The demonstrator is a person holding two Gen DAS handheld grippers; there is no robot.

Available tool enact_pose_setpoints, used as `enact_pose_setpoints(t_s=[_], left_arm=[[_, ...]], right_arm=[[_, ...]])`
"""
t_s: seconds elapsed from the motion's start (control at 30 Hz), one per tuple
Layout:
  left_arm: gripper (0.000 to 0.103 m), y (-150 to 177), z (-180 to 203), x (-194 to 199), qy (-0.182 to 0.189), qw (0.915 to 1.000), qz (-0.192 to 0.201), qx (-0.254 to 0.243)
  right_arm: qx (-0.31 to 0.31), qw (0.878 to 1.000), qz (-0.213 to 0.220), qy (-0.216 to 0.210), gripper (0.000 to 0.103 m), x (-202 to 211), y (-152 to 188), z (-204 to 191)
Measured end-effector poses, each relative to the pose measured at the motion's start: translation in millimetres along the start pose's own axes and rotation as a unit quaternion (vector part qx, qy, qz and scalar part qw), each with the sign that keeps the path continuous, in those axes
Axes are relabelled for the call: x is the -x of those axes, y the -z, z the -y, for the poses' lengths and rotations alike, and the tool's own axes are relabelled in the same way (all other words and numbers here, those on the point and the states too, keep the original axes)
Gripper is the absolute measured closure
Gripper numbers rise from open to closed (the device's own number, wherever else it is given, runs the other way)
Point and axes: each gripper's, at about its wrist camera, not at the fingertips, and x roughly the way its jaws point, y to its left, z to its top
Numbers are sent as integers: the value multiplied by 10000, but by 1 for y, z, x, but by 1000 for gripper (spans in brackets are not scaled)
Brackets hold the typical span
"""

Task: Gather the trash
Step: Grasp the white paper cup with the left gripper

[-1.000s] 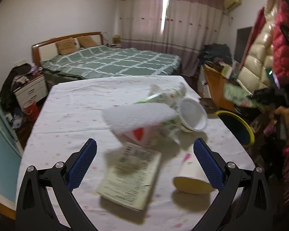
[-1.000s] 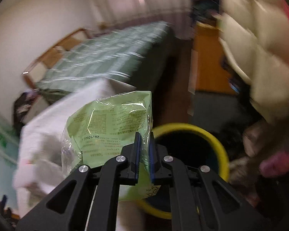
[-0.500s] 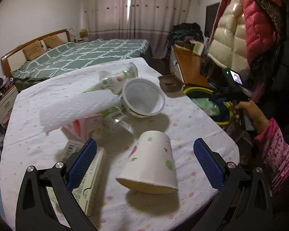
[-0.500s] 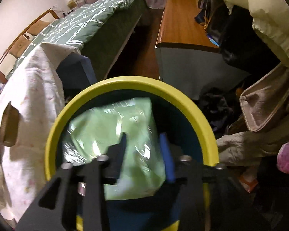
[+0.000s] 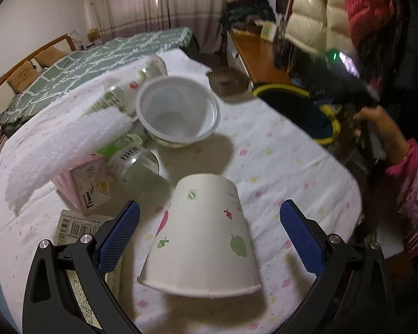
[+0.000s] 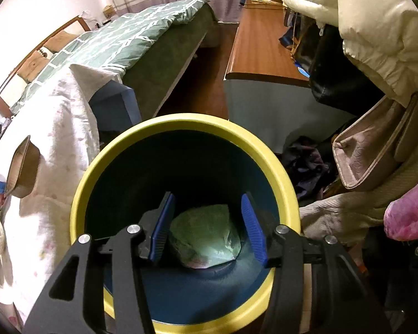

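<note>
Right gripper (image 6: pixel 206 226) is down inside the mouth of the yellow-rimmed bin (image 6: pixel 181 122), and its jaws are opening, blue pads clear of anything; the green plastic packet (image 6: pixel 206 239) lies loose on the dark bottom of the bin, seen between the two pads but well below them, touched by neither. Over on the other side, the left gripper (image 5: pixel 209 231) hangs above the table (image 5: pixel 278 150) with its jaws spread wide, and the upside-down paper cup (image 5: pixel 203 236), printed with leaves and little fruits, sits right between the pads, both of them clear of its sides. Just beyond the cup lies a clear glass jar (image 5: pixel 138 164) on its side with a green label, touching a pink carton (image 5: pixel 82 183) that has a sheet of white foam wrap (image 5: pixel 61 144) draped over it. Behind those, a white plastic bowl (image 5: pixel 178 114) is tipped with its open mouth toward the camera, leaning against a plastic bottle (image 5: pixel 125 91). A flat printed packet (image 5: pixel 78 225) lies partly under the left finger. Past the table's far edge the same bin shows, with the person's hand (image 5: pixel 376 119) and pink sleeve (image 5: pixel 412 192) beside it.
</note>
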Motion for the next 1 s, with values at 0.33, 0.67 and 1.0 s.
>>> enact_pose_setpoints(t_s=[0.33, 0.67, 1.0], left_arm=[[33, 1, -2, -25, 35, 9966, -767, -291], [41, -12, 8, -7, 218, 9977, -526, -361], [41, -83, 53, -8, 675, 9957, 117, -630]], right_arm=[[37, 9999, -87, -131, 55, 0, 5, -3], [19, 9995, 103, -296, 55, 19, 13, 1], [115, 9974, 643, -296, 55, 74, 41, 7]])
